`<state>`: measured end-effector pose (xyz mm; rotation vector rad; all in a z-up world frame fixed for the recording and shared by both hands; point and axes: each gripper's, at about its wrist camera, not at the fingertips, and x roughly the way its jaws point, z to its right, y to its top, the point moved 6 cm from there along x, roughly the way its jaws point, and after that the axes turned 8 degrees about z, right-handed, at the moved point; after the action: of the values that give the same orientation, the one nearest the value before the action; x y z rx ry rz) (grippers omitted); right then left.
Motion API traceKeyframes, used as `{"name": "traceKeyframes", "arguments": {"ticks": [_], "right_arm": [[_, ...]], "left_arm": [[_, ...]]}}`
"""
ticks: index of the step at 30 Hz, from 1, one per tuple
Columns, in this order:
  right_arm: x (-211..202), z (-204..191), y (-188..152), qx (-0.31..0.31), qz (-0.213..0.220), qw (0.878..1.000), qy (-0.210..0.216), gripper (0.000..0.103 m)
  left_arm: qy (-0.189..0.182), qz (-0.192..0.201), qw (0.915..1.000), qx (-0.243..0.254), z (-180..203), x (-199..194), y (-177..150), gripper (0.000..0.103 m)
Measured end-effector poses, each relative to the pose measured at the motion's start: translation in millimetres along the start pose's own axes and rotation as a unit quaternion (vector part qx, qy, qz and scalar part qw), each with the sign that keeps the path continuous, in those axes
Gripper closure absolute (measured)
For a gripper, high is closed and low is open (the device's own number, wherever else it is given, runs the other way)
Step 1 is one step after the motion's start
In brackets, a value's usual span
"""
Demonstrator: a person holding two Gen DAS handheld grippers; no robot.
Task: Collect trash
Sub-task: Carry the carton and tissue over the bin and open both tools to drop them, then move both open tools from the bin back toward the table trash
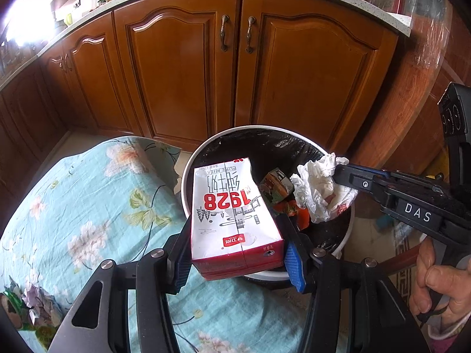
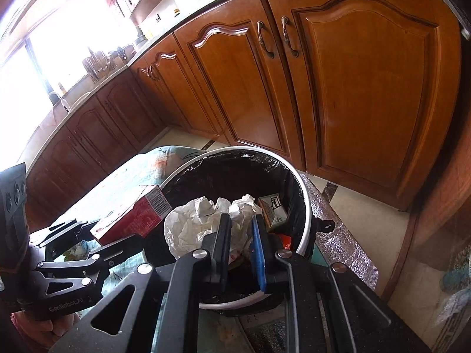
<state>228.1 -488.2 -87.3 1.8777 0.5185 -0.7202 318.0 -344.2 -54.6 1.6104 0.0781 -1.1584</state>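
My left gripper [image 1: 235,232] is shut on a red and white "1928" milk carton [image 1: 232,214], held over the near rim of a white trash bin [image 1: 188,173] lined with a black bag. The carton also shows in the right wrist view [image 2: 132,214]. My right gripper [image 2: 240,220] is shut on crumpled white tissue and plastic [image 2: 191,223], held over the bin [image 2: 306,206]. From the left wrist view the tissue [image 1: 318,191] hangs at the right gripper's tip [image 1: 338,172]. A small carton [image 1: 273,185] and orange scraps lie inside the bin.
A floral blue cloth [image 1: 88,206] covers the surface left of the bin, with a crumpled wrapper [image 1: 32,309] on it. Wooden cabinet doors [image 1: 182,73] stand close behind the bin. A red wooden table edge [image 1: 412,103] is at the right.
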Motion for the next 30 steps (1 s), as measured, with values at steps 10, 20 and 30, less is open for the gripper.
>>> {"name": "traceKeyframes", "arguments": {"ticks": [10, 20, 30], "right_arm": [[16, 11, -1, 0.015, -0.021, 1.000, -0.008, 0.065], [-15, 9, -4, 0.037, 0.017, 0.999, 0.008, 0.023], [-32, -39, -44, 0.038, 0.019, 0.998, 0.053, 0.014]], "left_arm": [[0.004, -0.013, 0.9999, 0.009, 3, 18, 4, 0.046], [0.007, 0.018, 0.9993, -0.031, -14, -18, -19, 0.036], [0.039, 0.042, 0.9925, -0.108, -56, -80, -90, 0.026]]}}
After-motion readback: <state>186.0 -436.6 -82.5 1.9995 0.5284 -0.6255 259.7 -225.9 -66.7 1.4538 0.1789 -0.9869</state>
